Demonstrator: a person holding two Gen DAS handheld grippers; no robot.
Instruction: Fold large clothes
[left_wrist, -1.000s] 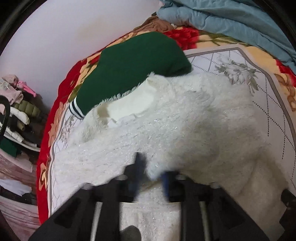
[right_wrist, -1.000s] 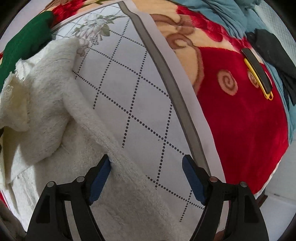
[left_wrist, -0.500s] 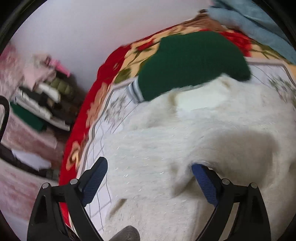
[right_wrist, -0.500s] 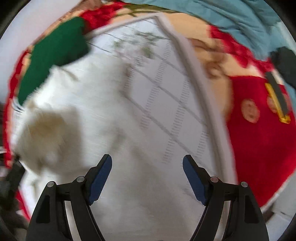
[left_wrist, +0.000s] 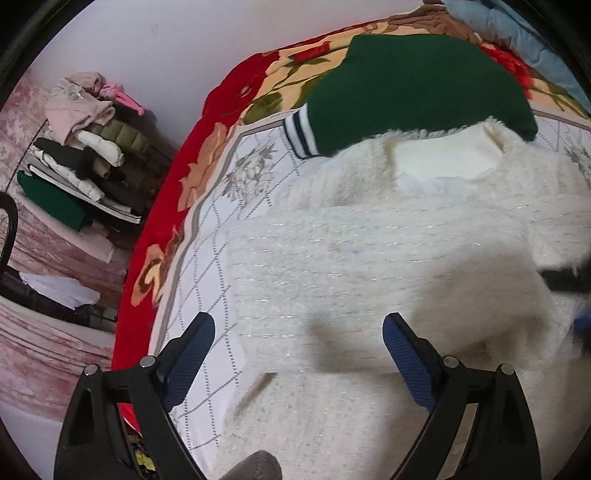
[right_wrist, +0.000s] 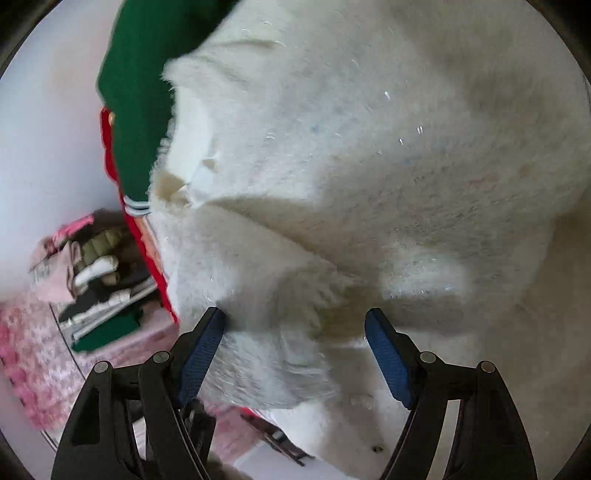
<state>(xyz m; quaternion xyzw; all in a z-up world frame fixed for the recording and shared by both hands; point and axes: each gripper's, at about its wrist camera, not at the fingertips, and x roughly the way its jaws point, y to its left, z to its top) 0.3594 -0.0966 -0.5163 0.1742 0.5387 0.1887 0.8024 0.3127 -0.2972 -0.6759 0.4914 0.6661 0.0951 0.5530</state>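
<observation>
- The white sweater (left_wrist: 369, 258) lies spread on the bed (left_wrist: 207, 258), over the quilted sheet, its neck end touching the green sweater (left_wrist: 399, 85) that lies beyond it near the wall.
- A folded layer of the white sweater already lies across its body; the pale inner lining shows at the collar (left_wrist: 443, 158).
- The left gripper (left_wrist: 299, 354) hovers over the sweater's near left part with its jaws wide apart, holding nothing.
- The right gripper (right_wrist: 295, 350) is likewise spread wide; fluffy cloth bulges up between its fingers, the left pad (right_wrist: 201, 350) seems to touch the pile, but nothing is pinched.
- The right wrist view is blurred, so exact contact is hard to judge.
- Handling, as I judge it: the sweater is thick, fuzzy knit, soft and limp, bulky more than heavy. It will sag and drape from any single grip point, and the long pile may slip out of a shallow pinch.
- Best hold: take a full thickness of cloth at an edge or corner, such as the hem or shoulder seam, deep between the pads, not just the fluff.
- Two spaced grips along one edge should keep the fold line straight.
- Risk: dragging may rumple the layer below or pull the green sweater along.
- A pile of clothes (left_wrist: 81, 147) sits off the bed, out of the way.
</observation>
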